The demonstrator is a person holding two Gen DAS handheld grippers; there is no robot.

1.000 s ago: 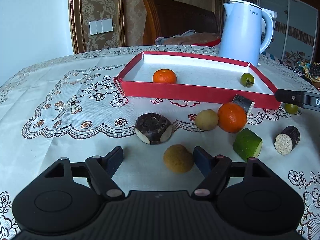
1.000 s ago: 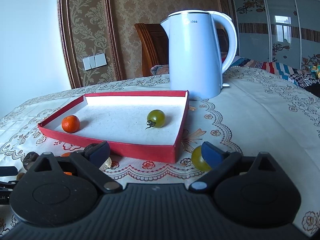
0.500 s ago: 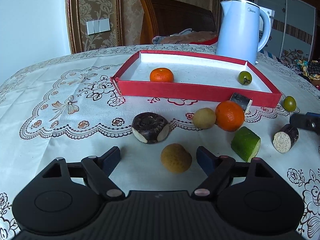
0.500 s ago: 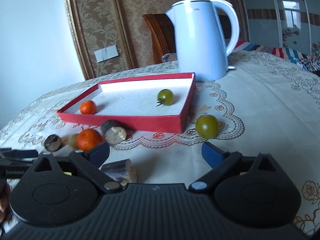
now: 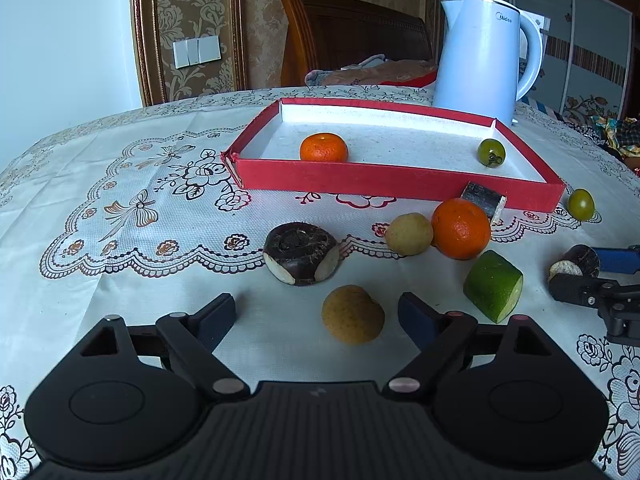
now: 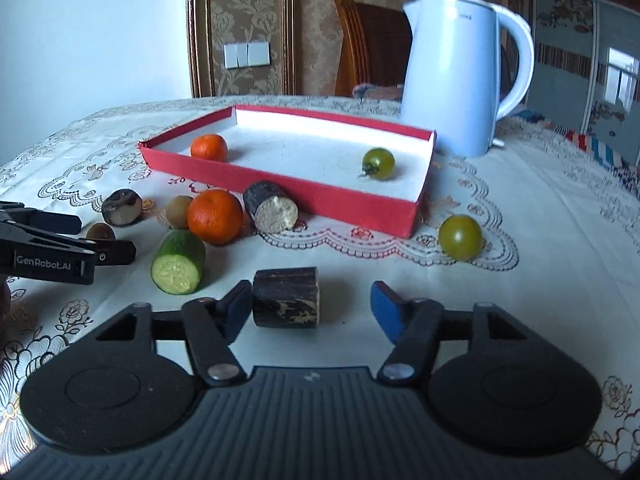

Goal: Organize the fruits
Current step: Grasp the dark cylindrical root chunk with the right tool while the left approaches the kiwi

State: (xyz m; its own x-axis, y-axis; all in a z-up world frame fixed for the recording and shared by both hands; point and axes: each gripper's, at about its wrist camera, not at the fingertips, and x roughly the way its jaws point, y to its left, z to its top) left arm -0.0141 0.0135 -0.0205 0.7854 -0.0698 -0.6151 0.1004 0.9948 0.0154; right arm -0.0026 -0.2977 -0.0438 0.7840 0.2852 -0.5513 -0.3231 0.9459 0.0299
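Since a second ago our right gripper [image 6: 310,308] has swung away from the red tray [image 6: 340,200] and dropped low; it's now spread wide around a dark sugarcane chunk [image 6: 286,298], left pad touching it. Our left gripper [image 5: 316,318] is still wide open, with a brown longan [image 5: 353,314] between its fingers. The tray holds one tangerine [image 5: 323,147] and one green tomato [image 5: 491,152]. Loose on the tablecloth [image 5: 120,208]: one orange [image 5: 460,223], one green tomato [image 5: 581,204], one cucumber piece [image 5: 494,286].

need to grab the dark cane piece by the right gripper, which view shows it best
Right wrist view: the dark cane piece lies whole between the open fingers. Left wrist shows only its end at the right edge.
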